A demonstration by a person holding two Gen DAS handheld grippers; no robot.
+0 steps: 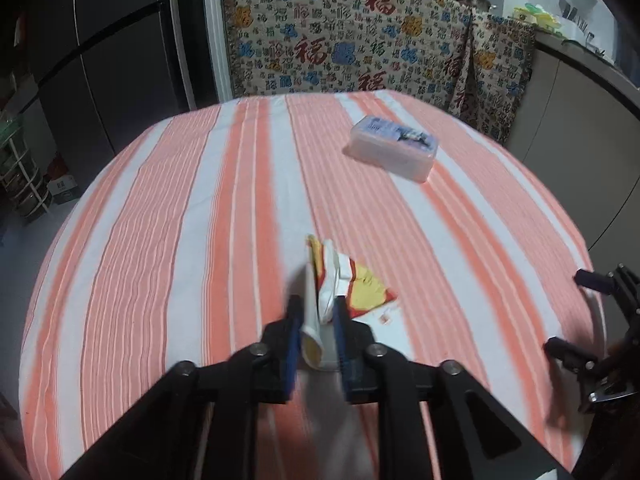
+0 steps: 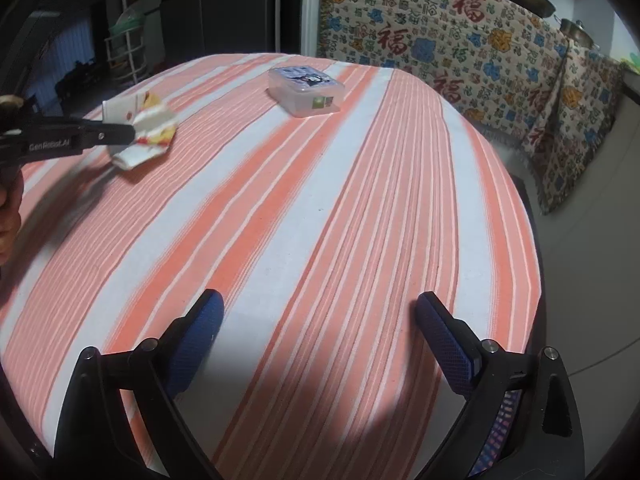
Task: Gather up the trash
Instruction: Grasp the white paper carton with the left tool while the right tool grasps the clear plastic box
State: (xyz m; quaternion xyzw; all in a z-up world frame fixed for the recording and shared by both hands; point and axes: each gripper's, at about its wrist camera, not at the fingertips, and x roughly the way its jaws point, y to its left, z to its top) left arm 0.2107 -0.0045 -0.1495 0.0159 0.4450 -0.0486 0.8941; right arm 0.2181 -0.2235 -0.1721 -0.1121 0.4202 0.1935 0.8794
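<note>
Leftmost, the left tongs (image 1: 316,312) are clenched on a crumpled white, yellow and red wrapper (image 1: 344,284), holding it just above the striped table (image 1: 160,220). Farther right and back, a clear plastic box (image 1: 394,148) sits on the cloth. Rightmost, the right tongs (image 2: 320,312) gape wide with nothing between them.

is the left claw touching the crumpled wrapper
Touching. In the left wrist view the left claw has both blue pads pressed against the crumpled wrapper, pinching it.
</note>
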